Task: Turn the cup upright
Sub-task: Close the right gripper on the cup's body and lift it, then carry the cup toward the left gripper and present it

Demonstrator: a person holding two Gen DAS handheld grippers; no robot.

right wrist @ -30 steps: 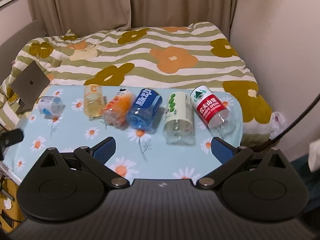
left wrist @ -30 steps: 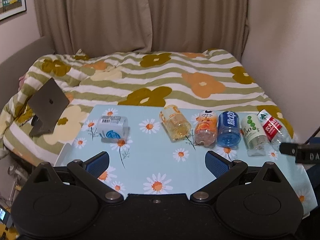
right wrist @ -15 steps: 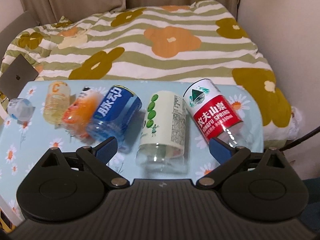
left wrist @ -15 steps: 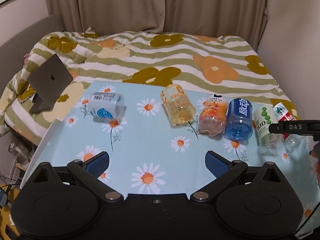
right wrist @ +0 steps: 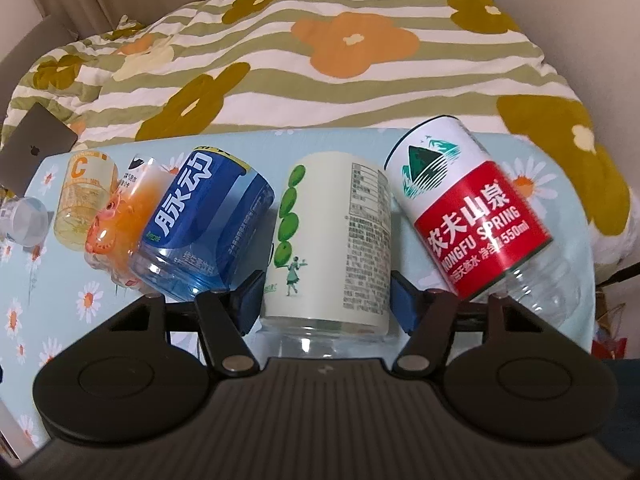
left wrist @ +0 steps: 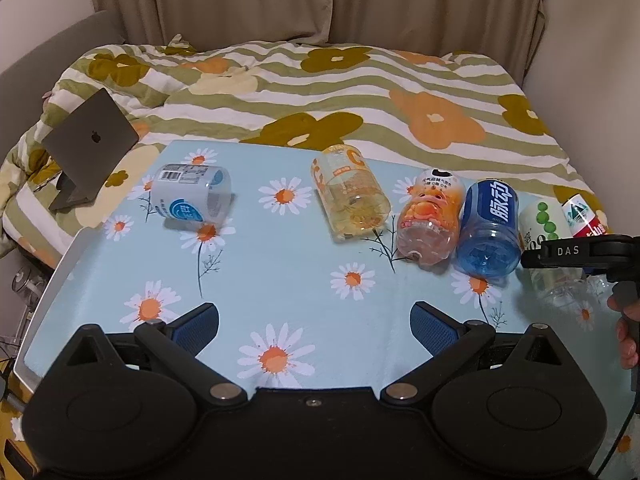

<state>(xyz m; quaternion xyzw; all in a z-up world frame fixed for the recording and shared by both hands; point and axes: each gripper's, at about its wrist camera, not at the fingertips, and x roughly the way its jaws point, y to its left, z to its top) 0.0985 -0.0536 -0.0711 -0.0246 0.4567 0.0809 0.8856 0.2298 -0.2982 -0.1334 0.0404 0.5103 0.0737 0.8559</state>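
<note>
Now right gripper (right wrist: 326, 298) jaws flank the empty cream cup (right wrist: 330, 240); left gripper (left wrist: 314, 320) jaws gape, holding nothing.

warm dim indoor light, soft shadows, sharp centre focus, strong fisheye bending at the edges.

Six cups (left wrist: 487, 225) lying in row on table (left wrist: 280, 280); bed (left wrist: 320, 92) behind; laptop (left wrist: 90, 140) far left.
</note>
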